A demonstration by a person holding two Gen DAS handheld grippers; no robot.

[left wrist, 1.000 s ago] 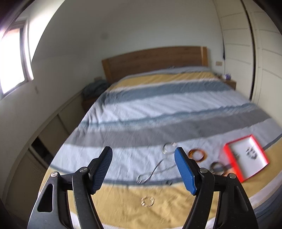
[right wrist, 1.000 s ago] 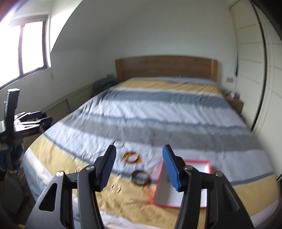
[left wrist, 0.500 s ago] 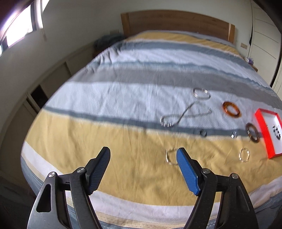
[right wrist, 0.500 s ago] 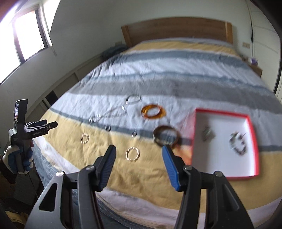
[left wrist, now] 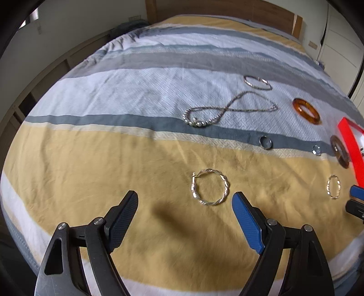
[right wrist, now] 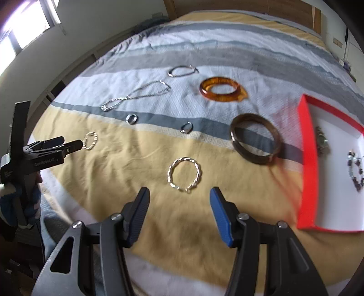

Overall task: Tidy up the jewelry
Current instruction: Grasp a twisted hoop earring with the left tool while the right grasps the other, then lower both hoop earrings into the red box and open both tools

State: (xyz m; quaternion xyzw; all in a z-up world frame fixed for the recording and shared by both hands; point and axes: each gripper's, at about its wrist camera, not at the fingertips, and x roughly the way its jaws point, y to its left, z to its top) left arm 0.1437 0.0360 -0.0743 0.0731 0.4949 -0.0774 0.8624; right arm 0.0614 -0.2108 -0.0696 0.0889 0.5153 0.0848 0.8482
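Observation:
Jewelry lies spread on a striped bedspread. In the left wrist view my open left gripper [left wrist: 185, 205] hovers just short of a twisted silver hoop [left wrist: 209, 190]. Beyond it lie a bead necklace [left wrist: 227, 110], a thin silver bangle [left wrist: 257, 82], an amber bangle [left wrist: 306, 111] and two small rings [left wrist: 265, 142]. In the right wrist view my open right gripper [right wrist: 179, 200] hovers just short of another twisted silver bracelet [right wrist: 184, 174]. A dark brown bangle [right wrist: 254, 141] lies next to the red-rimmed box [right wrist: 307, 159], which holds a few pieces.
The left gripper also shows at the left in the right wrist view [right wrist: 68, 145], near the first hoop [right wrist: 90, 140]. The bed's front edge lies just below both grippers. A wooden headboard [left wrist: 227, 9] stands at the far end.
Both grippers have come down and forward toward the bedspread; the jewelry now looks much larger and nearer. Both stay open and empty.

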